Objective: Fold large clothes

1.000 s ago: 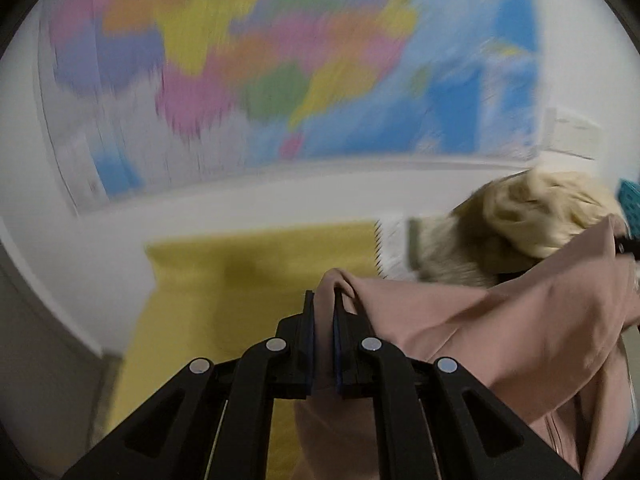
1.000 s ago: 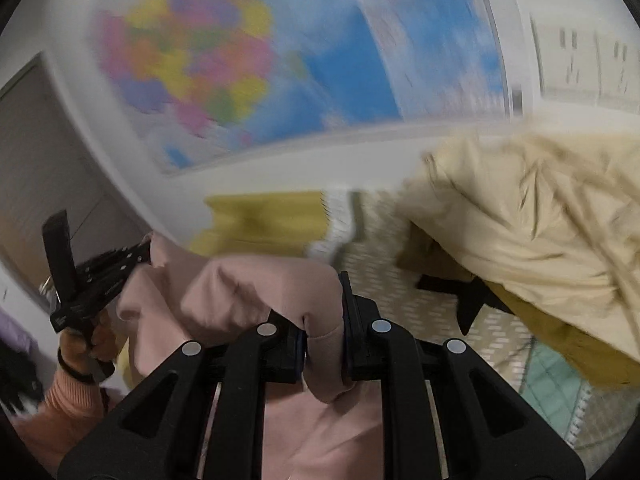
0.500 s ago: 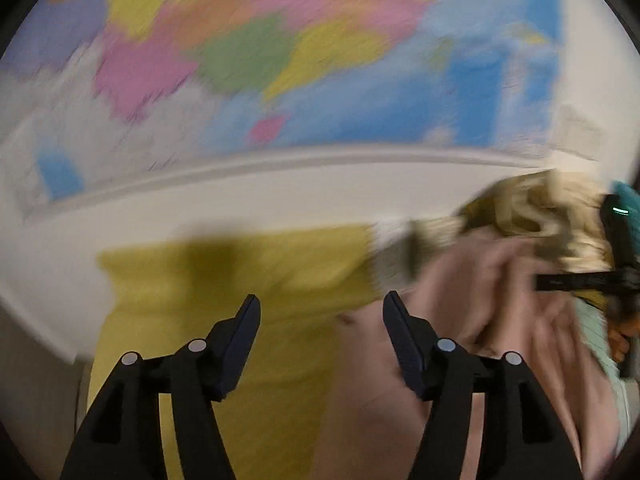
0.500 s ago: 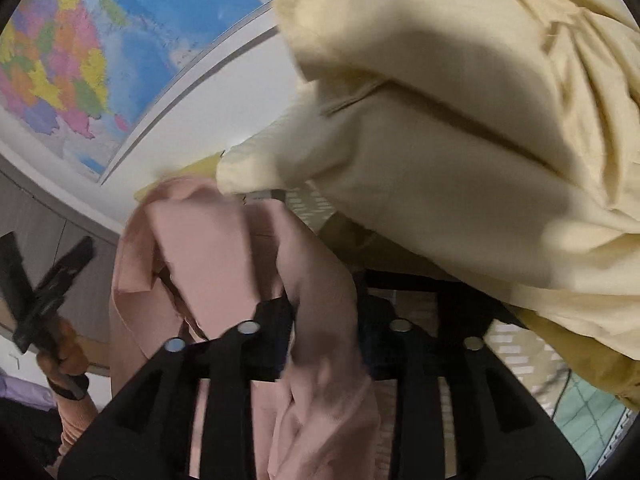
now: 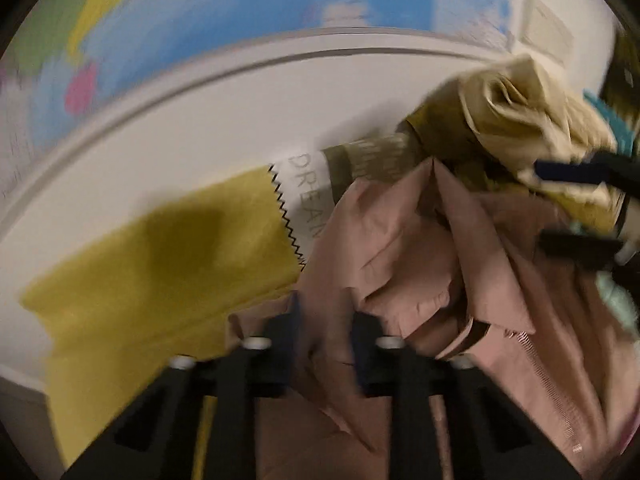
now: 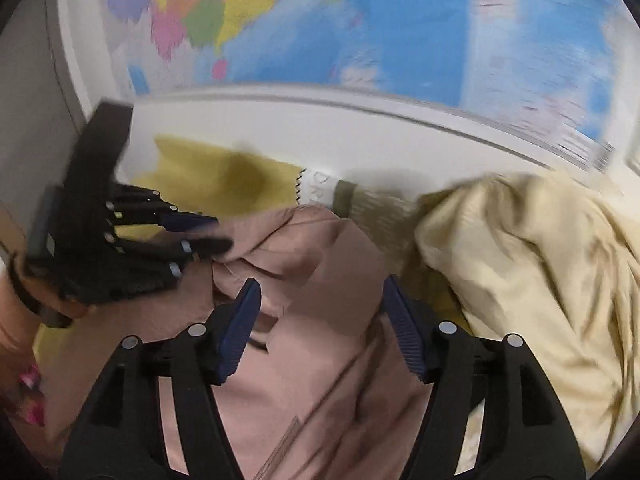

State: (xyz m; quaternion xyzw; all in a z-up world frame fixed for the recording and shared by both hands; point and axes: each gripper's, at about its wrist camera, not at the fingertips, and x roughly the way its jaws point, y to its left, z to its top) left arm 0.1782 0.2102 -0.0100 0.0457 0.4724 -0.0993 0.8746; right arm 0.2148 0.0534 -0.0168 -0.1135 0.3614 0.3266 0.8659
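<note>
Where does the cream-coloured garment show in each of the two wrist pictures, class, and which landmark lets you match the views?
Left wrist view: cream garment, upper right, beyond the pink garment.
Right wrist view: cream garment, right side, beside the pink garment.
Shared landmark: the white strip lettered "DREAM" by the zigzag-edged yellow cloth.

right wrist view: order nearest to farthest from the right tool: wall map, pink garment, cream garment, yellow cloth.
1. Pink garment, lying between the open fingers of the right tool.
2. Cream garment, just to the right.
3. Yellow cloth, further back on the left, against the wall.
4. Wall map, up on the wall behind everything.
</note>
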